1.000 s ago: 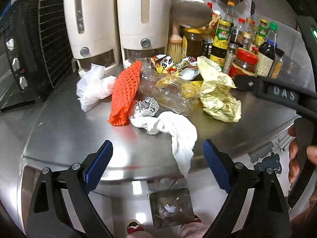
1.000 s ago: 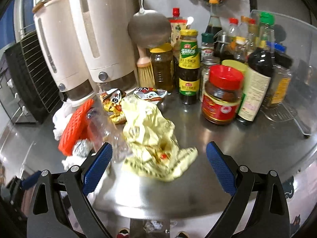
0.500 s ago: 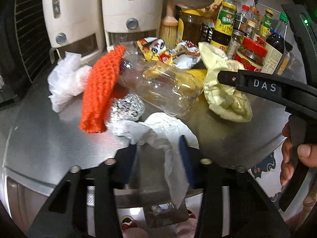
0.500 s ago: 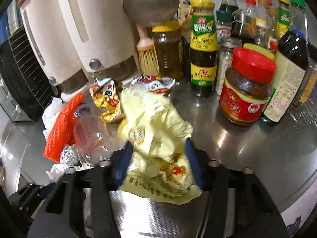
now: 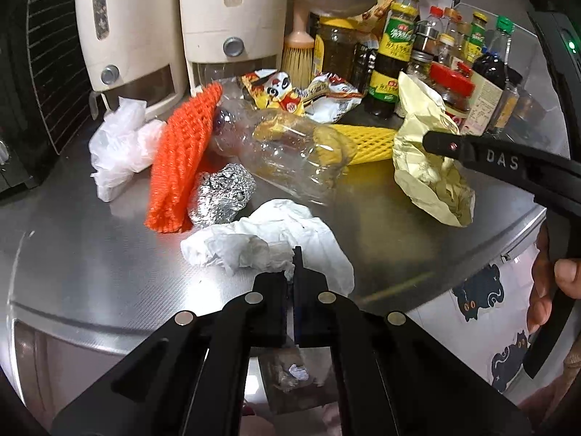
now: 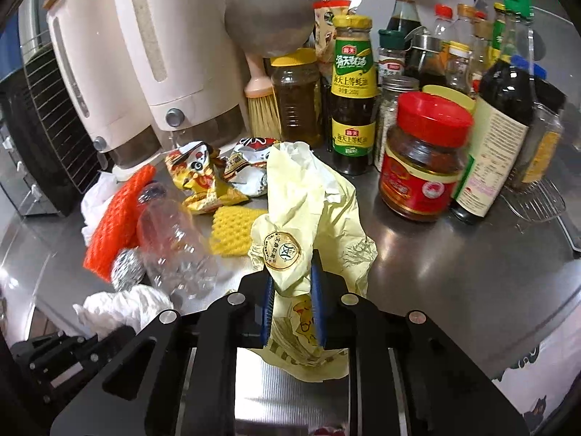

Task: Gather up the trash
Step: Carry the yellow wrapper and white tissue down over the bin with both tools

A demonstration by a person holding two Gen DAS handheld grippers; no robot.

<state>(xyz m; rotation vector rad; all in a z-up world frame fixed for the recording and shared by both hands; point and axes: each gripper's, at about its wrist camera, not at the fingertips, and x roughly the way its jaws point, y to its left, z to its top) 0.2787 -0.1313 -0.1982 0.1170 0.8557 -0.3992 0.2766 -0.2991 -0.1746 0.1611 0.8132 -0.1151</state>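
The left hand-held gripper [image 5: 293, 272] is closed on a fold of the white tissue [image 5: 276, 243], which lies crumpled at the near edge of the steel surface [image 5: 90, 254], and the right hand-held gripper [image 6: 290, 290] is clamped on the crumpled yellow paper wrapper [image 6: 308, 218] near the middle of the pile. Both grips look thin: the tissue is pinched only at a trailing corner, so it may tear or slip free as it is lifted, and part of it could drag over the surface's edge. The wrapper stands just beside the red-lidded jar [image 6: 425, 167] and the crowd of sauce bottles [image 6: 354, 98]; a wide swing of the right hand-held gripper could knock one over. The clear plastic bottle [image 5: 279, 145] touches the foil ball [image 5: 221, 196] and the orange foam net [image 5: 181, 160], and it would probably roll if the tissue catches on it. The snack packets [image 6: 203, 178] and yellow foam net [image 6: 232, 229] remain to be collected.
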